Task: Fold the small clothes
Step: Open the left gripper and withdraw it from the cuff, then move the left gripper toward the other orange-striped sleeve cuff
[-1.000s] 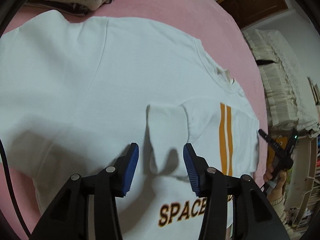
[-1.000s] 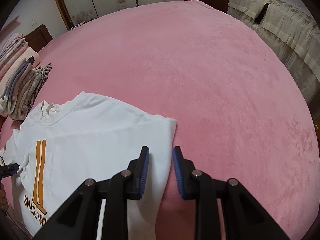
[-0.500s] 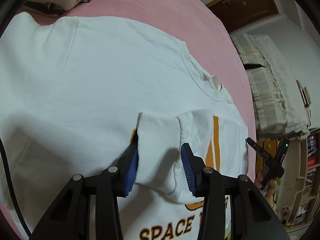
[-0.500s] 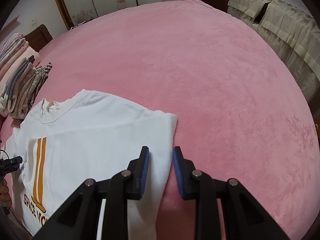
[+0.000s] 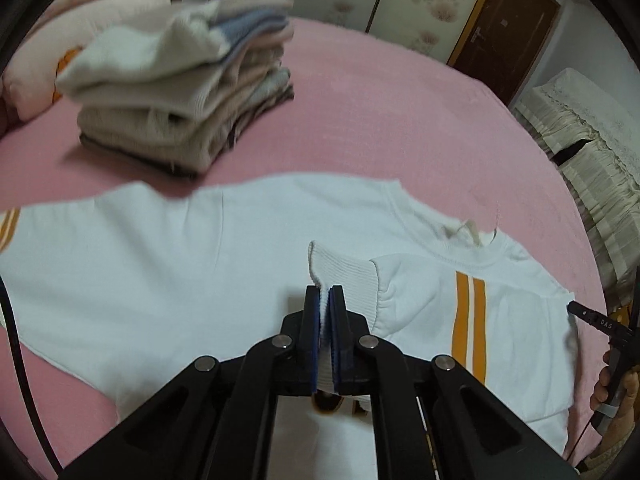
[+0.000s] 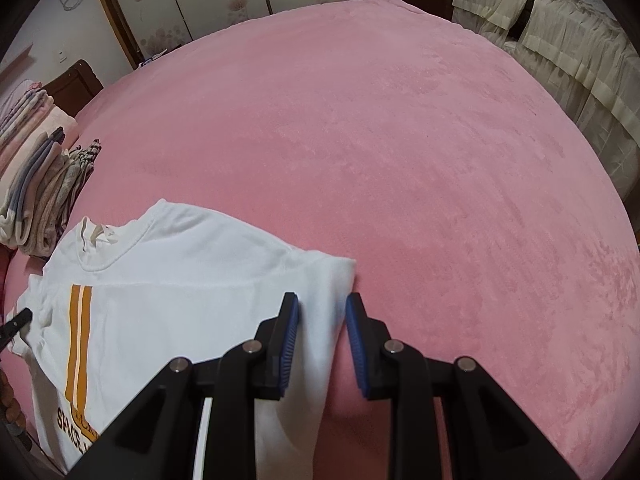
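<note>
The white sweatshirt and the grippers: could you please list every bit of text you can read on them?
"SPACE": brown and orange letters on the white sweatshirt, cut off beyond.
"DAS": tiny white letters on the black right gripper, seen from the left wrist.
Neck label: too small to read.

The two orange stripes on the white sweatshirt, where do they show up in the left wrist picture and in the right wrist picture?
Left wrist: the orange stripes run down the sweatshirt right of centre, beside the cuff pinched in the left gripper.
Right wrist: the stripes sit at the lower left, well left of the open right gripper.
Shared landmark: the neckline, just above the stripes.
</note>
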Motion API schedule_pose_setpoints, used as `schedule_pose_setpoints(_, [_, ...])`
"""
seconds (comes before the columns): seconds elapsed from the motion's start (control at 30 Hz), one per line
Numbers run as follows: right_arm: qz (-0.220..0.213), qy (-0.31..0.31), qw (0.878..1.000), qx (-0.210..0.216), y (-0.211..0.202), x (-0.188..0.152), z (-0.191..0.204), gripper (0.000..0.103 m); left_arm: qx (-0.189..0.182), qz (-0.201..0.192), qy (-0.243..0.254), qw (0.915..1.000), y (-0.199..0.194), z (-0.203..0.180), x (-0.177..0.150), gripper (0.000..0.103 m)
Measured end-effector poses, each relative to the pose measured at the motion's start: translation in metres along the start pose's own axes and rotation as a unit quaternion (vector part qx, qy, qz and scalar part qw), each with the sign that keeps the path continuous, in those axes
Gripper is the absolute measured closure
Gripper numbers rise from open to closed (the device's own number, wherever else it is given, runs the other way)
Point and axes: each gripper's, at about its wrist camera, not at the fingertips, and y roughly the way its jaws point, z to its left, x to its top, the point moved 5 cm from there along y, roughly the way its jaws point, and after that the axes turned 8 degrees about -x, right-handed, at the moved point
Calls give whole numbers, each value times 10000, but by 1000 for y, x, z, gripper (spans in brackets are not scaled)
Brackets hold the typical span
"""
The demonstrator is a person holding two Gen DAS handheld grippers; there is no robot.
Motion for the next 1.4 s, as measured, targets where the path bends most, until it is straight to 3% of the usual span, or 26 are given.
schedule_pose_setpoints(0.07, [-18,1,10000,-6,1,1,2,78,57,-58,81,9999,3,-2,6,101])
schedule_pose_setpoints(0.23, [52,-18,10000,25,7,1,2,78,180,408,-199,9988,39,24,-2,100])
schedule_pose_setpoints(0.37, [147,40,9998,162,13,1,1,78,162,480,-332,9982,51,33,-12,99])
schedule_pose_setpoints(0.4, [170,36,9996,205,15,1,1,80,168,475,-335,9982,51,33,-12,99])
schedule_pose_setpoints(0.43, [166,11,9997,194,17,0,1,92,170,465,-334,9982,50,33,-12,99])
schedule_pose_setpoints(0.47, [157,-29,9997,173,17,1,0,95,168,451,-329,9983,49,32,-11,99])
schedule_pose_setpoints(0.67, [49,54,10000,-52,15,3,-5,96,509,547,135,9971,53,26,-17,95])
schedule_pose_setpoints(0.77, [73,61,9999,-128,11,4,-6,94,729,569,381,9950,54,21,-20,90])
schedule_pose_setpoints(0.87, [10,23,9997,-222,1,3,-7,91,929,598,452,9928,52,20,-22,79])
schedule_pose_setpoints(1.07, [-140,-182,9997,-122,-40,-17,0,91,955,650,394,9925,35,18,-26,67])
schedule_pose_setpoints(1.13, [-200,-295,9994,-45,-56,-30,9,91,1013,681,396,9917,27,18,-29,55])
schedule_pose_setpoints(1.3, [-169,-499,9985,154,-73,-66,29,91,1069,706,342,9912,3,22,-40,52])
schedule_pose_setpoints(1.4, [13,-694,9976,9,-66,-88,36,91,1060,779,265,9910,-10,27,-49,51])
